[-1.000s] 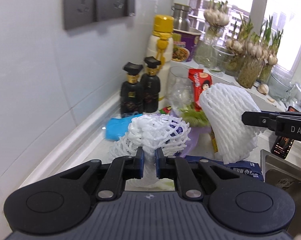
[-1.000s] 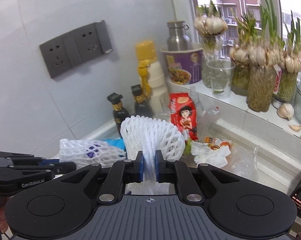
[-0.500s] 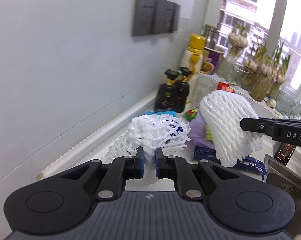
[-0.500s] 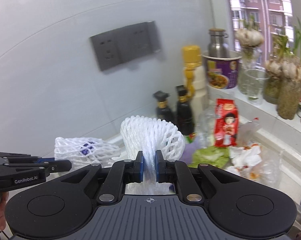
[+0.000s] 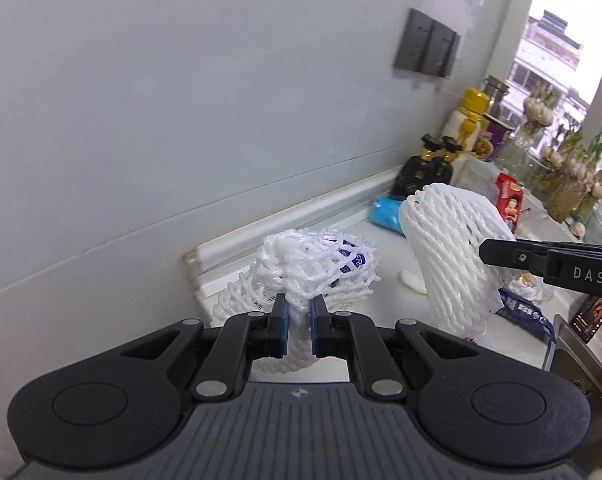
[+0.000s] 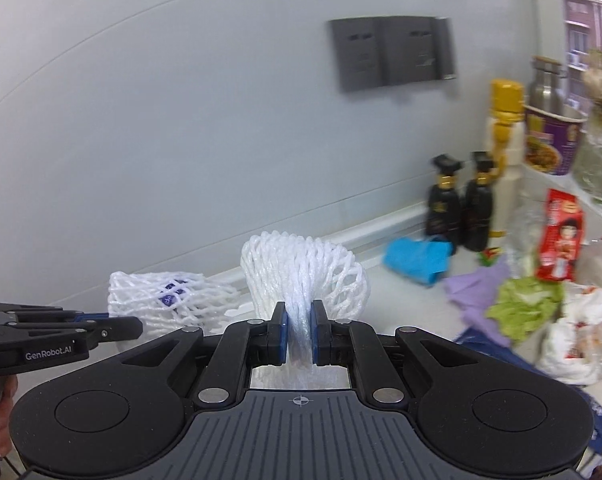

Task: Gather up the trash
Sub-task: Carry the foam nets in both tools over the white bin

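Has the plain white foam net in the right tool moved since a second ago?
Yes. The plain foam net, clamped in the right tool, has drawn leftward away from the dark bottles, which now sit far right.

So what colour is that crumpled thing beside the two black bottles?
Bright blue, clearest in the right wrist view.

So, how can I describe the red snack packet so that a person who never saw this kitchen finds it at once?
Start at the grey sockets on the wall and go down to the two black bottles on the counter. Right of them, past the tall yellow-capped bottle, stands the red snack packet. It is the only red wrapper and has a cartoon face with dark hair.
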Motion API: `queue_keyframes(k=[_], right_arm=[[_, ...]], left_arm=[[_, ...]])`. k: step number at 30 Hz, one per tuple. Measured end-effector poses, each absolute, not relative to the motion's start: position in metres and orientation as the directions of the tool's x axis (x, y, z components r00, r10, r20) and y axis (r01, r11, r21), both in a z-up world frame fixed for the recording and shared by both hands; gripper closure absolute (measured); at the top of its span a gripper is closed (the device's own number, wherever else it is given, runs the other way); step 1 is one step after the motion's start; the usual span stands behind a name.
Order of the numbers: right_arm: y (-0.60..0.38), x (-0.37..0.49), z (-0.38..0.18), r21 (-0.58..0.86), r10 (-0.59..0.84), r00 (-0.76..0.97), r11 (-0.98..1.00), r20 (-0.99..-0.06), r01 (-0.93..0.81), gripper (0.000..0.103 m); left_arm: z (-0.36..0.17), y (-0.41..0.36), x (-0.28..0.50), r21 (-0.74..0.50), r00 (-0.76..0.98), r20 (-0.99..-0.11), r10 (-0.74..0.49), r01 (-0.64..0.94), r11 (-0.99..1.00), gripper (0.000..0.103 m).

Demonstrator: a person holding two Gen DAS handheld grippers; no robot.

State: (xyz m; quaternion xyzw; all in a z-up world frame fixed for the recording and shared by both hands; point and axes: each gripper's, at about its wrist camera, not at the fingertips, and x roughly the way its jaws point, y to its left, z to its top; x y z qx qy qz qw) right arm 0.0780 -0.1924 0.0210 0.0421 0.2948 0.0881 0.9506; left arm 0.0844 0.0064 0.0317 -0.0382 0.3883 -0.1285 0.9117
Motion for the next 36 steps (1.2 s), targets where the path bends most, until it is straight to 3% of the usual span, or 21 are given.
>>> queue_keyframes(k=[21,29,36], right_arm=[[-0.071,0.081,-0.032,0.111,0.349,0.655,0.92,-0.671,-0.376,0.094],[-0.026,0.103,-0.096,0.179,0.391,0.512,0.892,-0.765,-0.415,0.094],[0.014,0.13,-0.168,0.141,0.333,0.412,0.892,-0.848,-0.431,0.094]], left_arm=[[-0.039,0.089,0.038,-0.216,0.596,-0.792,-0.132,-0.073,0.974,0.094],[-0.098,0.117,0.033,-0.221,0.504,-0.857,-0.105,-0.177,0.959,0.094],[-0.154,0.135,0.044,-0.21,0.425,-0.901,-0.086,-0.253,0.944,0.094]])
